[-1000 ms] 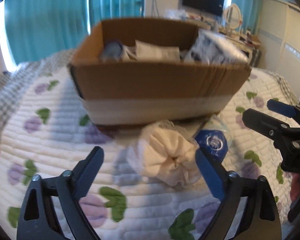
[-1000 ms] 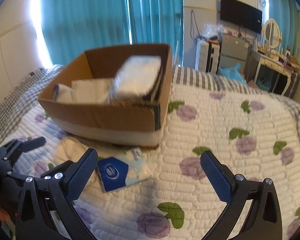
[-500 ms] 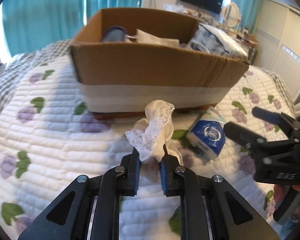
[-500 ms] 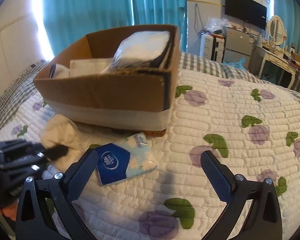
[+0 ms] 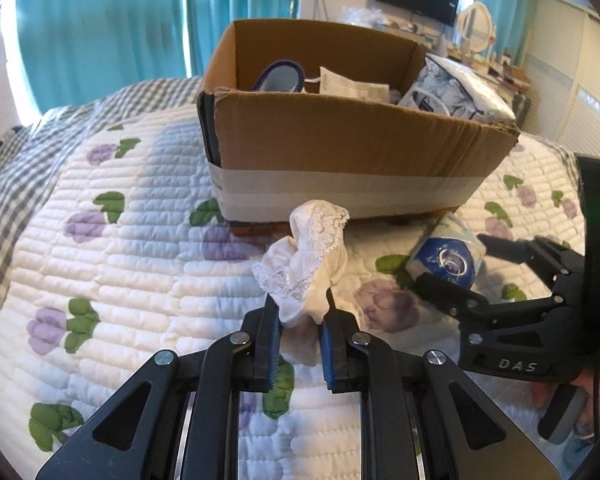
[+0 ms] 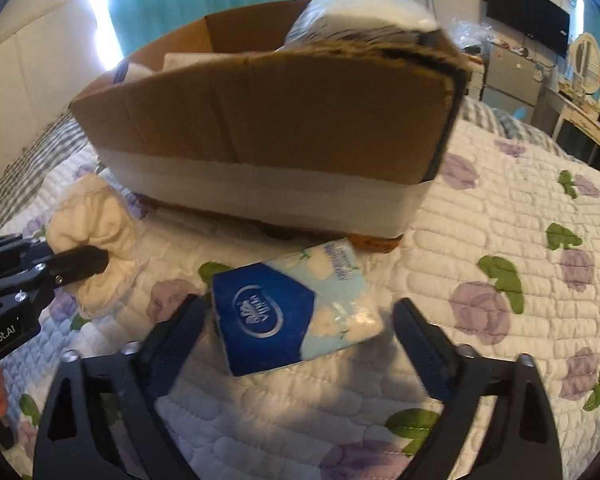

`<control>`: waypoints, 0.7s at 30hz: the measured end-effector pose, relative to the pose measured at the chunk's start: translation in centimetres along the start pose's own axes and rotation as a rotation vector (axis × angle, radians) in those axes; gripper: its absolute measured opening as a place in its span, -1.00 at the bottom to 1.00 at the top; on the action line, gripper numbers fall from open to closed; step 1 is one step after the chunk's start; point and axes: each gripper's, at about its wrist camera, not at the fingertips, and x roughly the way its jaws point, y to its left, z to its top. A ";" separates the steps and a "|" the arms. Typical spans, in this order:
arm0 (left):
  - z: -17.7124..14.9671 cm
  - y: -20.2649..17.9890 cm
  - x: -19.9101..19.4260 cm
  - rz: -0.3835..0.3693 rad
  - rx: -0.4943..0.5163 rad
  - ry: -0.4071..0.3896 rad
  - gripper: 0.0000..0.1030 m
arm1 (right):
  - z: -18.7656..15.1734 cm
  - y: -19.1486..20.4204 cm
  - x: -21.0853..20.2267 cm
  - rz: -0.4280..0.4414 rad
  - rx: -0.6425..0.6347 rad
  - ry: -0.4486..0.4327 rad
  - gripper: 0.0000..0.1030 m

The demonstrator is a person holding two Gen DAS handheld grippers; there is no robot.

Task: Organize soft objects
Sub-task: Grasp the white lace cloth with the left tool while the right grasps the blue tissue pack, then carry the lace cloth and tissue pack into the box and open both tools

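Observation:
My left gripper (image 5: 298,312) is shut on a white lace-trimmed cloth (image 5: 314,256) and holds it just above the quilt, in front of the cardboard box (image 5: 340,148). The cloth also shows in the right wrist view (image 6: 96,236), pinched by the left gripper. My right gripper (image 6: 296,324) is open, its jaws on either side of a blue and white tissue pack (image 6: 292,312) lying on the quilt. The pack also shows in the left wrist view (image 5: 446,258), between the right gripper's fingers. The box holds several soft items, among them a plastic-wrapped pack (image 5: 456,88).
The box stands on a floral quilted bed cover (image 5: 120,264) with a checked blanket (image 5: 28,152) at the far left. Teal curtains (image 5: 120,16) hang behind. A dresser with a mirror (image 6: 584,64) and a wall TV (image 6: 528,12) stand at the back right.
My left gripper closed on the white cloth and lifted it off the quilt. My right gripper moved forward and down until its open jaws flank the tissue pack.

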 end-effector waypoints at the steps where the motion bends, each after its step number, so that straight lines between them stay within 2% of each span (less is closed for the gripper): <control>1: 0.0 0.0 -0.1 0.000 0.001 0.000 -0.69 | -0.1 0.1 0.0 -0.001 -0.003 0.003 0.62; 3: 0.0 -0.2 0.0 0.000 0.002 0.001 -0.69 | -0.1 0.3 -0.1 -0.010 -0.010 -0.001 0.55; 11: -0.5 -0.2 -1.0 0.003 0.001 0.003 -0.70 | -0.7 0.3 -2.9 -0.019 -0.016 -0.045 0.52; 21: -0.6 -1.2 -6.2 -0.006 0.007 -0.052 -0.69 | -0.9 2.2 -9.9 -0.061 -0.053 -0.120 0.52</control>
